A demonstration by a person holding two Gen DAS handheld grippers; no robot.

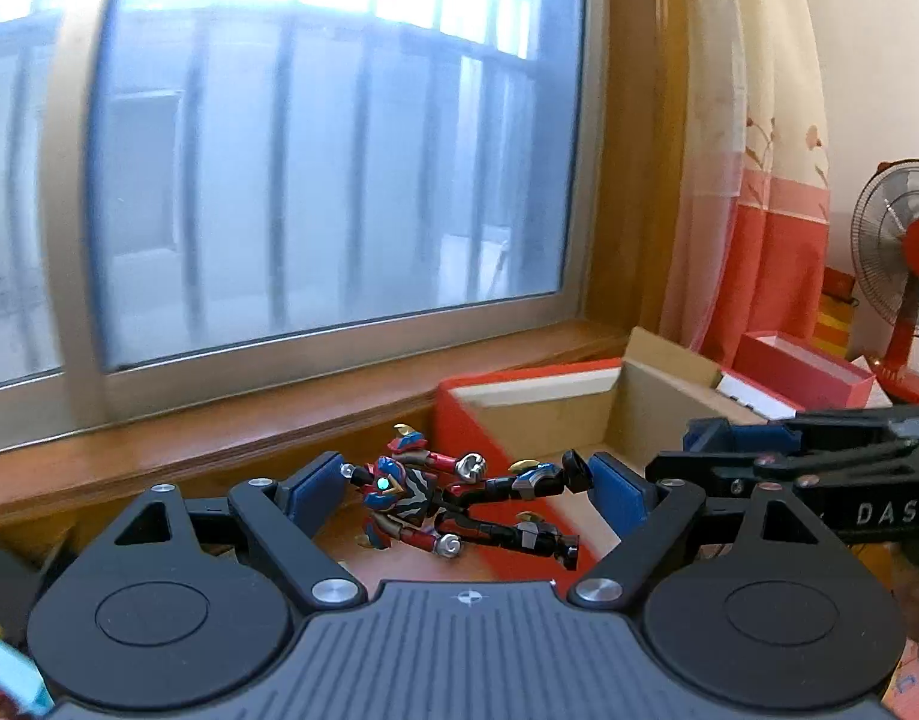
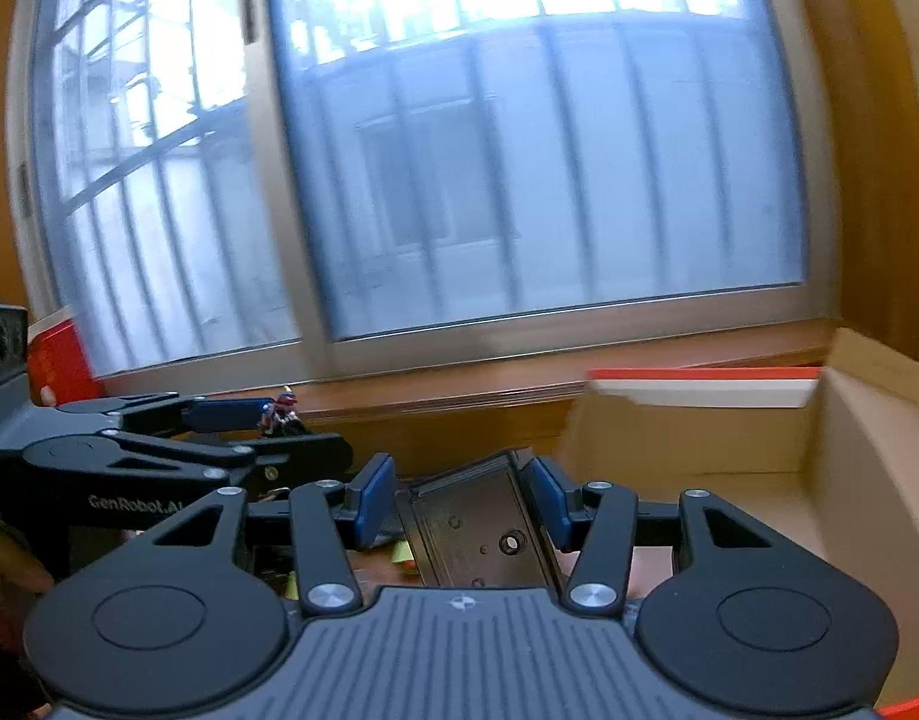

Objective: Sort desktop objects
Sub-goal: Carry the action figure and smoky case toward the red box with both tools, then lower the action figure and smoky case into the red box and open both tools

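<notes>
My left gripper (image 1: 465, 486) is shut on a red, blue and black action figure (image 1: 453, 501), held lying sideways above the desk, head against the left pad and a foot against the right pad. My right gripper (image 2: 462, 495) is shut on a dark grey metal plate (image 2: 480, 525) with holes, held in the air beside an open cardboard box (image 2: 699, 438). In the right wrist view the left gripper (image 2: 231, 429) with the figure (image 2: 279, 411) shows at the left. In the left wrist view the right gripper (image 1: 819, 468) crosses at the right.
The cardboard box with a red rim (image 1: 549, 414) stands by the wooden window sill (image 1: 249, 450). A red box (image 1: 801, 369), a white box and a red fan (image 1: 903, 276) stand at the far right. Small yellow and orange items (image 2: 402, 555) lie on the desk below.
</notes>
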